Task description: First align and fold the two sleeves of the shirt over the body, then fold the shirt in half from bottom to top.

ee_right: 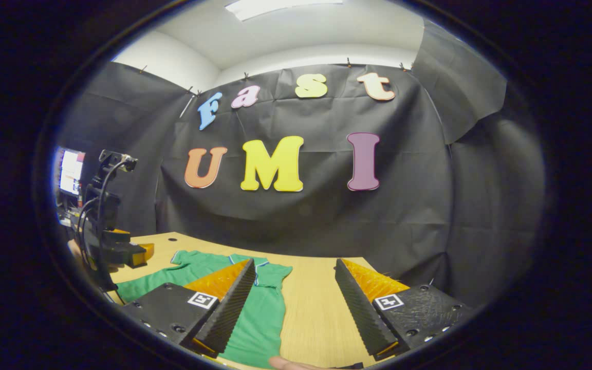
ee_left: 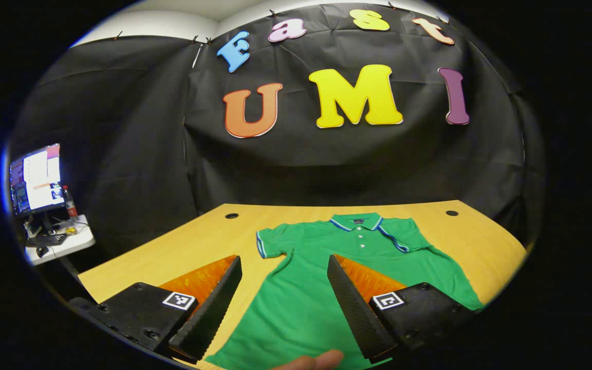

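Below both spread claws, left claw (ee_left: 284,303) and right claw (ee_right: 294,308), lies the green shirt (ee_left: 327,267) flat.

In the left gripper view, the shirt (ee_left: 337,267) is lying flat on the desk (ee_left: 172,252), collar at the far end, directly ahead of the left hand-held gripper (ee_left: 283,303) and running between its spread fingers. In the right gripper view, the shirt (ee_right: 260,308) is lying ahead and to the left of the right hand-held gripper (ee_right: 293,308), with the left hand-held gripper (ee_right: 121,252) hanging farther left over the desk's edge.
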{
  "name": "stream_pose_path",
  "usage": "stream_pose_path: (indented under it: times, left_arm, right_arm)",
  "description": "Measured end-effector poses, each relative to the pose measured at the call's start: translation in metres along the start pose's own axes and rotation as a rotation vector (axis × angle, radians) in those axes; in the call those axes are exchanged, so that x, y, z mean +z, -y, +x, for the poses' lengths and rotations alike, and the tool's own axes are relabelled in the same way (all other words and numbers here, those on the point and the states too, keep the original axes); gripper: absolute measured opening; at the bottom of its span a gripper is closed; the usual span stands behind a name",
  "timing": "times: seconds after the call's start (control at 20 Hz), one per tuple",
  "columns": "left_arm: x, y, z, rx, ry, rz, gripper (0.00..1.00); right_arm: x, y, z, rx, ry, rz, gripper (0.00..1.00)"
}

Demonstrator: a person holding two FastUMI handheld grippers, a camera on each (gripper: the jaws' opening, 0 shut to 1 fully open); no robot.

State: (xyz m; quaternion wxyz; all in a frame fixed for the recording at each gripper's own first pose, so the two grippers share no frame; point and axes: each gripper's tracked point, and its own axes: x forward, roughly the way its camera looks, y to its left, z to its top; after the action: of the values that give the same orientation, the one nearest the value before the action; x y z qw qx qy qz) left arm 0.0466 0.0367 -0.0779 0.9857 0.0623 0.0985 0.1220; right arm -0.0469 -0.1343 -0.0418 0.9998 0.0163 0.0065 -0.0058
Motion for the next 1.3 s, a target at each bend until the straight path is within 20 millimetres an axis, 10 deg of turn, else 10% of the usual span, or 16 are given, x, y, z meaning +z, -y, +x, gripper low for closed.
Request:
stream_pose_path:
  times: [0.3,0.45,0.85,1.3]
  left_arm:
    - [0.046,-0.016,0.091,0.063,0.046,-0.019,1.00]
    - [0.037,-0.029,0.144,0.098,-0.004,-0.066,1.00]
    - [-0.030,-0.048,0.250,0.087,-0.149,-0.089,1.00]
    - [-0.102,-0.050,0.285,0.064,-0.329,-0.106,1.00]
  right_arm:
    - [-0.019,-0.012,0.001,0.045,-0.034,0.000,0.96]
    - [-0.028,-0.012,0.002,0.059,-0.050,0.015,0.95]
    - [-0.047,-0.004,0.010,0.064,-0.095,0.101,0.95]
    - [-0.075,-0.016,0.020,0.090,-0.159,0.092,0.96]
